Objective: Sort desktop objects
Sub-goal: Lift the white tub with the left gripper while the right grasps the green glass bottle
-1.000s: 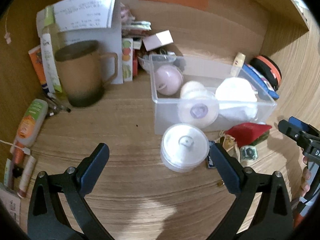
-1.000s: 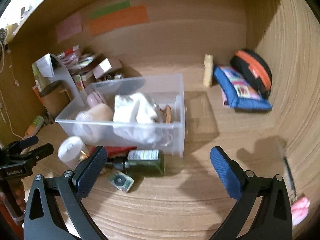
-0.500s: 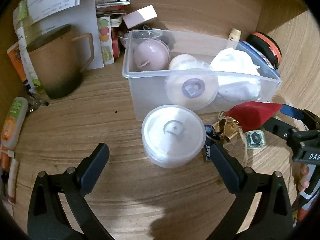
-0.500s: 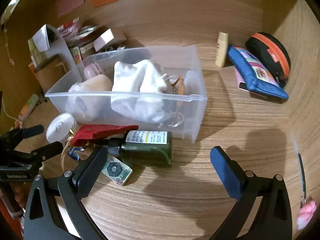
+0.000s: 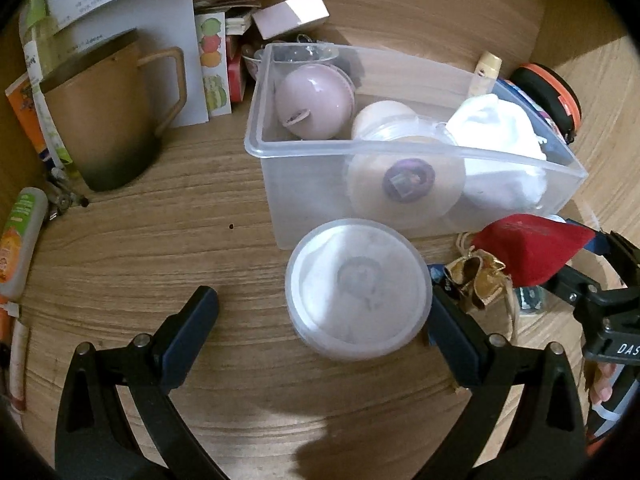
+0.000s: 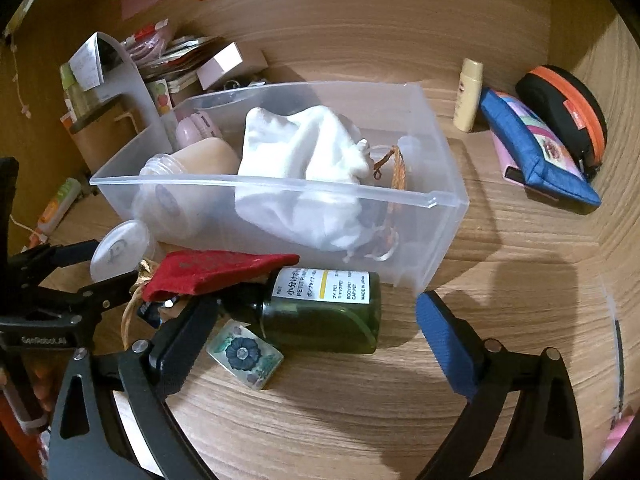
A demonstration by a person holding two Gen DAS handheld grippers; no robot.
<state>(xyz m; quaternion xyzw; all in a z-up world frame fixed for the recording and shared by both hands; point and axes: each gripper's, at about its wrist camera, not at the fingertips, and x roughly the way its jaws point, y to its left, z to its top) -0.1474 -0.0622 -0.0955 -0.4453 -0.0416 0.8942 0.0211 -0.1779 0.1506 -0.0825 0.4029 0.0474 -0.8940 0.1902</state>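
A clear plastic bin [image 5: 360,148] [image 6: 436,200] on the wooden desk holds a pink round case [image 5: 316,100], a round jar [image 5: 404,184] and a white cloth pouch [image 6: 304,152]. In front of it lie a white round lidded tub [image 5: 360,292] [image 6: 118,250], a red pouch [image 5: 532,248] [image 6: 212,270], a dark green bottle [image 6: 328,312] and a small flower-print tile [image 6: 244,354]. My left gripper [image 5: 320,316] is open, its fingers on either side of the tub. My right gripper [image 6: 316,328] is open around the green bottle.
A brown mug [image 5: 104,120], papers and small boxes [image 5: 292,14] stand at the back left. A tube [image 5: 20,236] lies at the left edge. A cream bottle [image 6: 468,94], a blue pouch [image 6: 536,152] and a black-orange case [image 6: 568,112] sit at the right by the wall.
Both grippers have moved forward and down. The tub now lies between the left fingers, and the green bottle between the right fingers. Both stay open.
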